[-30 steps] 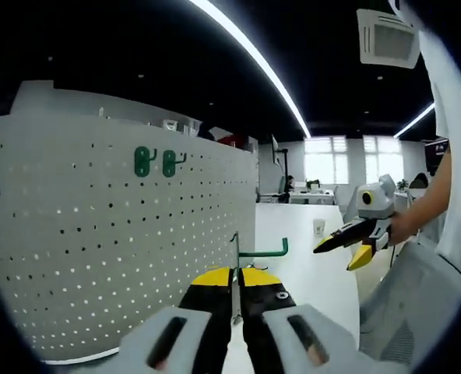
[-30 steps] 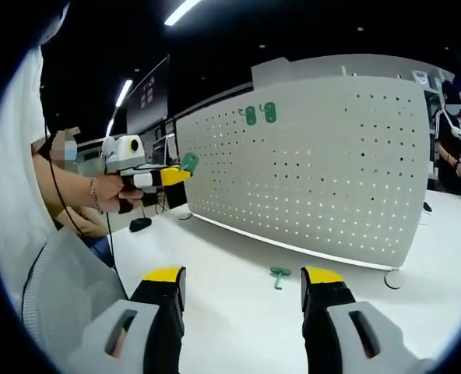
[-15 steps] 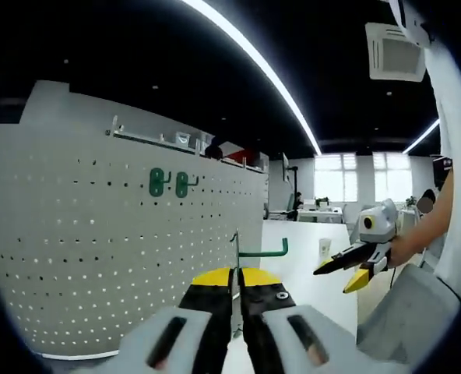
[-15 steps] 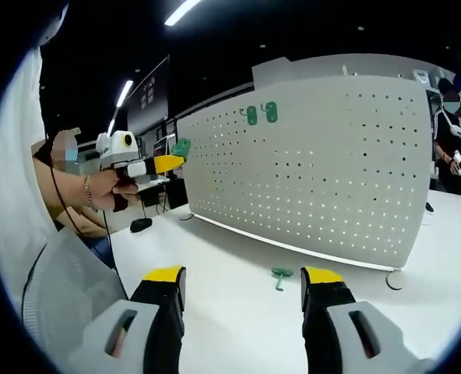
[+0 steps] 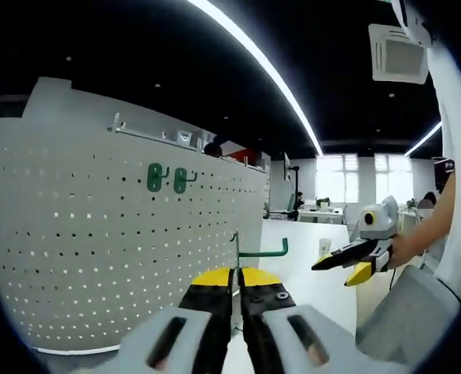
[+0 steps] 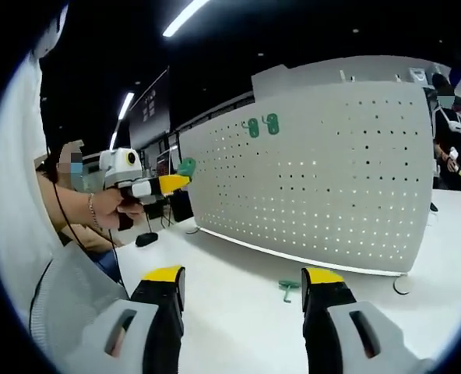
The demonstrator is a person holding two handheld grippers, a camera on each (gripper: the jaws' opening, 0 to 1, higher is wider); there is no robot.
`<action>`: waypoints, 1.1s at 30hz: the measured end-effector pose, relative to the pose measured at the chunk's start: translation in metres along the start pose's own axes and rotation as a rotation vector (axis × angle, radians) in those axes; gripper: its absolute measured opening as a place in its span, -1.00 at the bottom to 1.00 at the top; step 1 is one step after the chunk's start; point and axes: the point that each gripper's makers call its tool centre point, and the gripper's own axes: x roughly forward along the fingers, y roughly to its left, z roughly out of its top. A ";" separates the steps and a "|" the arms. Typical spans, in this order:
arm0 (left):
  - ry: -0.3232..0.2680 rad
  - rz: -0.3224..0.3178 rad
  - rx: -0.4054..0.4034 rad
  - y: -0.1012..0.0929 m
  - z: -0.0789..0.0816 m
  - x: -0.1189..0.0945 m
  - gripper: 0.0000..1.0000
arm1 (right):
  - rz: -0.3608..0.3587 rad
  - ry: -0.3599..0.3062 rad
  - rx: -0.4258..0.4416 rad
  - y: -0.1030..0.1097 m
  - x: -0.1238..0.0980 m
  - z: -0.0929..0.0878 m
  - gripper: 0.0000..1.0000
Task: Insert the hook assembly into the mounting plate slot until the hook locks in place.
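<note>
My left gripper [image 5: 235, 282] is shut on a green hook [image 5: 254, 252], whose arm juts right above the yellow tips; it is held in the air in front of the white pegboard [image 5: 98, 249]. Two green hooks [image 5: 167, 178] hang high on that board. In the right gripper view the left gripper [image 6: 172, 182] with its green hook [image 6: 187, 165] is at the left, short of the pegboard [image 6: 332, 187]. My right gripper [image 6: 243, 284] is open over the white table, with a loose green hook [image 6: 288, 287] lying between its fingers' lines. The right gripper [image 5: 353, 259] is in the left view too.
The white table [image 6: 230, 312] runs along the foot of the pegboard. A person's forearm [image 6: 67, 206] and white sleeve are at the left of the right gripper view. Another person [image 6: 452, 140] stands past the board's right end. A dark object [image 6: 146, 238] lies on the table's far left.
The left gripper with its hook has shifted a little along the board; the two mounted hooks sit slightly lower left in its view. The right gripper view has tilted slightly.
</note>
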 end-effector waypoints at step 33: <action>0.006 0.012 -0.031 -0.014 -0.010 0.016 -0.96 | 0.092 -0.180 0.084 0.022 0.040 0.048 0.03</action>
